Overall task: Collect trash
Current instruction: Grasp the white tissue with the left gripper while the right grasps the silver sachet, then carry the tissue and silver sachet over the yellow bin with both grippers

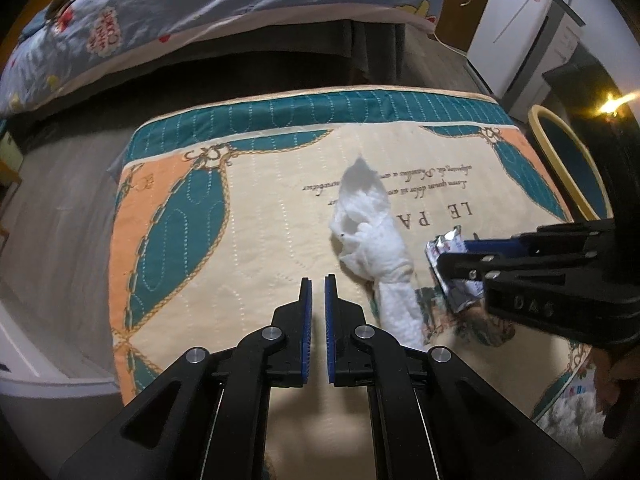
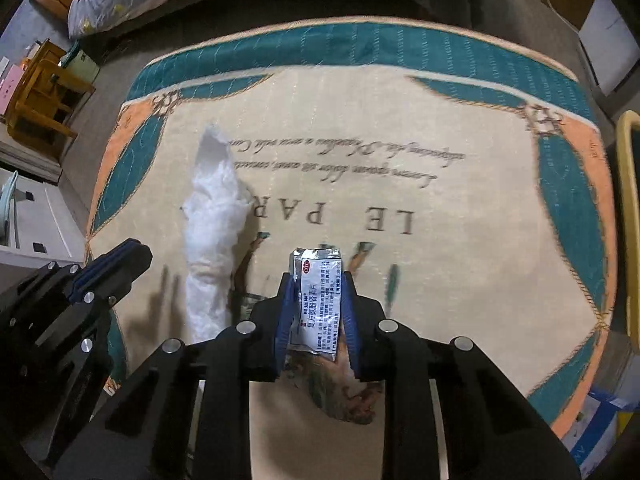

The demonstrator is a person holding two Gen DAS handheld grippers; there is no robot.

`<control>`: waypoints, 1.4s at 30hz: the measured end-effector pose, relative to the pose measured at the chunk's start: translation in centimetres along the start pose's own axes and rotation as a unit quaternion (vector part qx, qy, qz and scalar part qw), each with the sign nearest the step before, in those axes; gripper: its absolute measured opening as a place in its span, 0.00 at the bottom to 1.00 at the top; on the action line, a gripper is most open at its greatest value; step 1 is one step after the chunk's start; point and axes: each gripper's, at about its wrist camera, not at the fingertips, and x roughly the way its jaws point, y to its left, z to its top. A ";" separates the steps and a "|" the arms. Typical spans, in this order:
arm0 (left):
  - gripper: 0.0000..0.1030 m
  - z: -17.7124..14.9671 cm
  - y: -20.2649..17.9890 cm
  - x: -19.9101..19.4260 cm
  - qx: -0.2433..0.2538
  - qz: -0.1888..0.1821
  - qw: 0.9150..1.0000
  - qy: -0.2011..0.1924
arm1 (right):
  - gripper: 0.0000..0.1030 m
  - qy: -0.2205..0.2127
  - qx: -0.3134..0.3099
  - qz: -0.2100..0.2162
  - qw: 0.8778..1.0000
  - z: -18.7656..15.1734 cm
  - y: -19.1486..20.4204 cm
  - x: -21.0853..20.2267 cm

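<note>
A crumpled white tissue [image 1: 372, 236] lies on a cream, teal and orange rug [image 1: 248, 248]; it also shows in the right wrist view [image 2: 214, 240]. My left gripper [image 1: 319, 284] hovers just left of the tissue's near end, jaws nearly closed with a narrow gap, holding nothing. My right gripper [image 2: 318, 280] is shut on a silver foil medicine sachet [image 2: 318, 300] and holds it above the rug. In the left wrist view the right gripper [image 1: 452, 264] and sachet [image 1: 448, 250] sit right of the tissue.
A bed with a cartoon-print quilt [image 1: 200, 12] stands beyond the rug [image 2: 440, 280]. A white cabinet [image 1: 516, 32] is at the far right, a yellow-rimmed bin [image 1: 568, 156] beside the rug's right edge. A wooden stool [image 2: 44, 92] and white furniture [image 2: 32, 220] stand at left.
</note>
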 end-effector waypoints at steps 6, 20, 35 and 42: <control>0.42 0.4 -1.5 0.1 0.005 -0.015 1.000 -0.007 | 0.22 -0.030 0.055 -0.004 0.998 0.4 -4.0 -2.6; 0.51 1.1 -4.2 3.4 0.040 0.019 0.999 0.024 | 0.22 -0.067 0.104 0.002 0.992 0.8 -9.7 -5.9; 0.19 3.0 -6.7 0.5 0.057 0.014 0.998 -0.025 | 0.22 -0.125 0.104 0.014 0.987 0.7 -11.5 -11.2; 0.19 4.8 -10.9 -1.2 0.079 0.004 0.995 -0.061 | 0.22 -0.158 0.125 0.001 0.979 -0.8 -16.8 -14.7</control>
